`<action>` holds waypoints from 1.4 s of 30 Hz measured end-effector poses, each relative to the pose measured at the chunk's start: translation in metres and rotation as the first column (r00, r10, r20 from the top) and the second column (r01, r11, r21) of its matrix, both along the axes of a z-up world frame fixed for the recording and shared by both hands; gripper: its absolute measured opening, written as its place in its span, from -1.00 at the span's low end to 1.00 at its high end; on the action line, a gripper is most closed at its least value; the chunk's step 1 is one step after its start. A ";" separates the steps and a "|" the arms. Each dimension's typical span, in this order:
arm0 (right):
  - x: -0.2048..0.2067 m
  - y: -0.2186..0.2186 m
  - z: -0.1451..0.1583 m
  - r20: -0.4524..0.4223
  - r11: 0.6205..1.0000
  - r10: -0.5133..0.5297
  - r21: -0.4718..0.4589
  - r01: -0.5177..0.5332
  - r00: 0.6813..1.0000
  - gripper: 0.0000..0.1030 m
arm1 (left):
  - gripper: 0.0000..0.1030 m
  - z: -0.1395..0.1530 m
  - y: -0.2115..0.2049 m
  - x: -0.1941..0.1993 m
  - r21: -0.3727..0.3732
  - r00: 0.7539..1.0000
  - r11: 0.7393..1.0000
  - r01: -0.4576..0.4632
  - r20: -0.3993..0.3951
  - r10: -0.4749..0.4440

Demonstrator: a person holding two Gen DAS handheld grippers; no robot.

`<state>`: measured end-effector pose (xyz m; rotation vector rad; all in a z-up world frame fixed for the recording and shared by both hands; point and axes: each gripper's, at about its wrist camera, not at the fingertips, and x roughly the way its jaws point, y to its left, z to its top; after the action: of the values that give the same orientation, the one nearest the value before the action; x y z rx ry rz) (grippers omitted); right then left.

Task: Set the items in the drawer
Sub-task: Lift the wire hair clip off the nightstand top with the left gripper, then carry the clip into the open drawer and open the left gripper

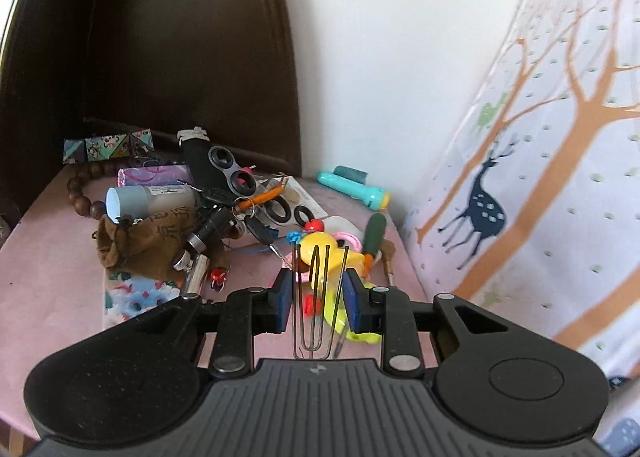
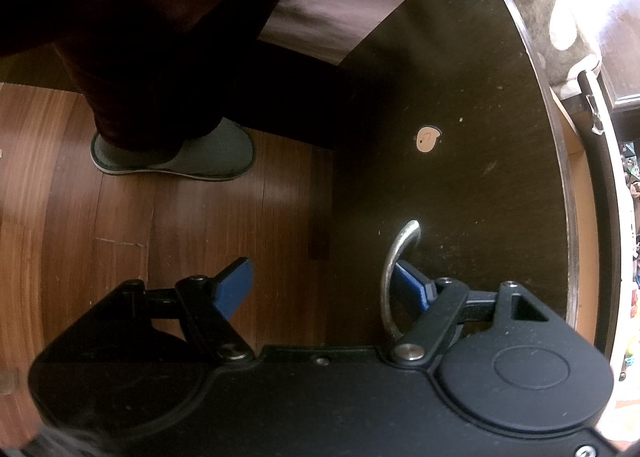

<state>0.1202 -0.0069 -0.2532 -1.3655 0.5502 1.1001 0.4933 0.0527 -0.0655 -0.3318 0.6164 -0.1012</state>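
Your right hand-held gripper [image 2: 320,289] gapes — one finger hooked behind the curved silver drawer handle [image 2: 394,277].
Left hand-held gripper [image 1: 316,293] open too — over the yellow rubber duck [image 1: 320,253].

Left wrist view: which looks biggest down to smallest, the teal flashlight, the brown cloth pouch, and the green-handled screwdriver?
1. Brown cloth pouch, clearly largest.
2. Teal flashlight and green-handled screwdriver look similar in length; the flashlight is thicker but lies farther back, so I won't rank them.
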 end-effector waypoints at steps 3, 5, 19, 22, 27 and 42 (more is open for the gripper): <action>0.000 0.000 0.000 -0.001 1.000 -0.002 -0.001 0.002 1.000 0.50 | -0.51 0.005 -0.004 -0.016 0.017 1.000 1.000 0.020 0.016 -0.021; 0.000 0.000 0.000 -0.002 1.000 -0.002 -0.001 0.002 1.000 0.50 | -0.51 0.007 -0.009 -0.028 0.030 0.999 0.999 0.040 0.022 -0.041; -0.004 -0.001 -0.006 0.004 1.000 0.005 -0.003 -0.005 1.000 0.70 | -0.50 -0.028 -0.029 -0.117 0.078 0.971 0.968 0.238 -0.031 -0.237; -0.004 -0.001 -0.005 0.003 1.000 0.006 -0.005 -0.006 1.000 0.70 | -0.50 -0.042 -0.034 -0.129 0.129 0.961 0.953 0.274 -0.054 -0.270; -0.005 -0.001 -0.006 0.008 1.000 0.007 -0.003 -0.007 1.000 0.71 | -0.50 -0.093 -0.035 -0.129 0.172 0.933 0.930 0.326 -0.218 -0.287; -0.006 0.004 -0.010 0.011 1.000 -0.015 -0.011 0.015 1.000 0.77 | -0.50 -0.187 -0.047 -0.108 0.392 0.805 0.765 0.511 -0.531 -0.265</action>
<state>0.1138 -0.0027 -0.2627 -1.3741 0.5584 1.0778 0.3850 0.0059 -0.2521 0.3337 1.1453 -0.2700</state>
